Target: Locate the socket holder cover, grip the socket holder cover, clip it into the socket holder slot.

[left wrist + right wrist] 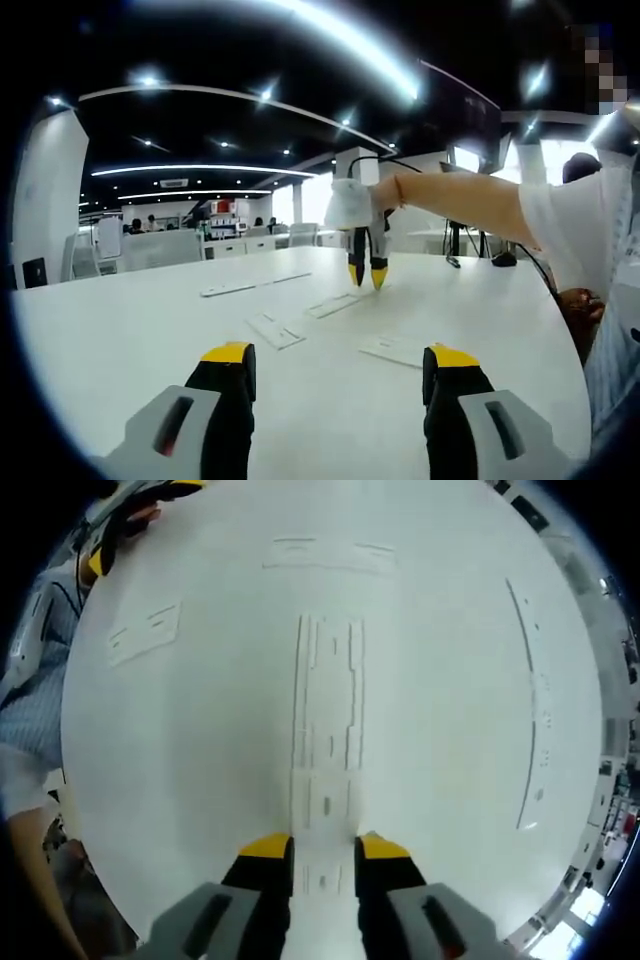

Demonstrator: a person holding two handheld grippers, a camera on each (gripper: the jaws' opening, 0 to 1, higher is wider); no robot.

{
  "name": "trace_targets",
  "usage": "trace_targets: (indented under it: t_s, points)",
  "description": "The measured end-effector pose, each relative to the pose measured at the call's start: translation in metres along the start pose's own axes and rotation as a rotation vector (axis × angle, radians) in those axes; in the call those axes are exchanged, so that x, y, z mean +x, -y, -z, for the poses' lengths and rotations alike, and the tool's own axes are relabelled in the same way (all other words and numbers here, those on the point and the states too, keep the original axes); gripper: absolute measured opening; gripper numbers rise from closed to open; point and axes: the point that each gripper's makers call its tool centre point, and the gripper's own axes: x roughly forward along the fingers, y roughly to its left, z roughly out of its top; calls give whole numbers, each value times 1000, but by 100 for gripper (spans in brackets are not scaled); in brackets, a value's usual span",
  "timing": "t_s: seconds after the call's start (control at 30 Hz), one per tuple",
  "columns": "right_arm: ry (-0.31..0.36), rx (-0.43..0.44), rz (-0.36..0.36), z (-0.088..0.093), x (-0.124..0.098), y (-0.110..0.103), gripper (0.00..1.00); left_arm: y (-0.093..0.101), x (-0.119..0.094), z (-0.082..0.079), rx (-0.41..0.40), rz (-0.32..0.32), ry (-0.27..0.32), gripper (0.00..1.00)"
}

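A long white socket holder piece point(328, 730) lies flat on the white table point(450, 630), running away from my right gripper point(325, 847). The yellow-tipped jaws stand a narrow gap apart, one on each side of the piece's near end, and hold nothing lifted. In the left gripper view the right gripper point(366, 278) points down at the table, held by a person's hand, just behind that white piece point(332, 305). My left gripper point(340, 355) hovers low over the table with its jaws wide apart and empty.
More flat white pieces lie around: a long strip point(245, 287), a short one point(275, 330), another point(395, 350). The right gripper view shows pieces point(145, 630), point(330, 552) and a thin strip point(530, 700). A person's sleeve point(575, 215) is at right.
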Motion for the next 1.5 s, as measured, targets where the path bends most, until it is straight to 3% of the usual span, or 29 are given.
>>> trace_targets:
  t_s: [0.4, 1.5]
  points:
    - [17, 48, -12, 0, 1, -1, 25, 1, 0, 0, -1, 1, -2, 68]
    - [6, 39, -4, 1, 2, -1, 25, 2, 3, 1, 3, 3, -4, 67]
